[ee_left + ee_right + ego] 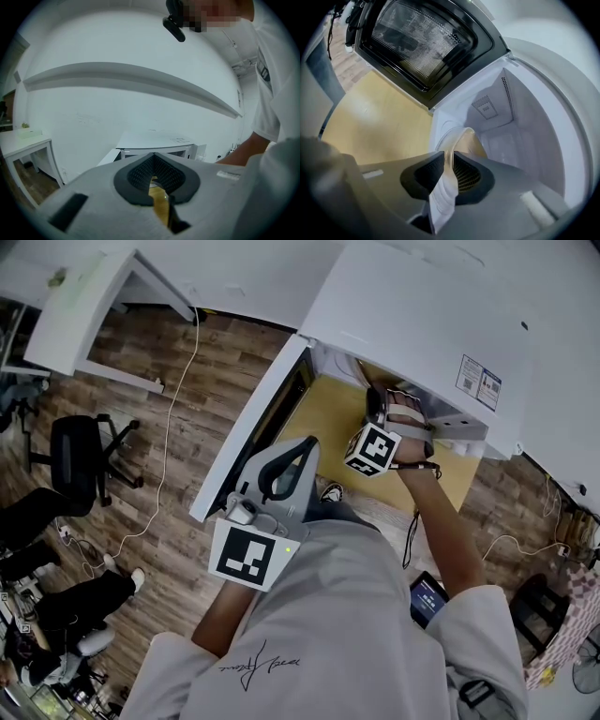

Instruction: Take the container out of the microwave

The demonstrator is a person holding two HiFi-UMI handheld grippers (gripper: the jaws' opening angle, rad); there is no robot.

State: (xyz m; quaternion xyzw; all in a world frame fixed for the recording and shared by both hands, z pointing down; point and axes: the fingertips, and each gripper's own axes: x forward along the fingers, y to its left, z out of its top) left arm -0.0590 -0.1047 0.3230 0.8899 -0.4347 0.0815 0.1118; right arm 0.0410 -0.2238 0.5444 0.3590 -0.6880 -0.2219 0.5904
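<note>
The container (464, 140) is sitting inside the microwave (525, 122), near its front opening. Its clear rim is being pinched between the jaws of the right gripper (448, 161). The microwave's door (426, 42) is being left wide open. The left gripper (153, 164) is being held outside the microwave, just beside that door, with its jaws together and nothing between them.

Nothing reads cleanly here. On the microwave (412, 306), the top carries two stickers (478, 382) with blue print, too small to make out. Down on the shirt (356, 634) there's a scrawled script (260, 667), illegible. On the oven's inside wall, a small grey tag (486, 109) is blurred.
</note>
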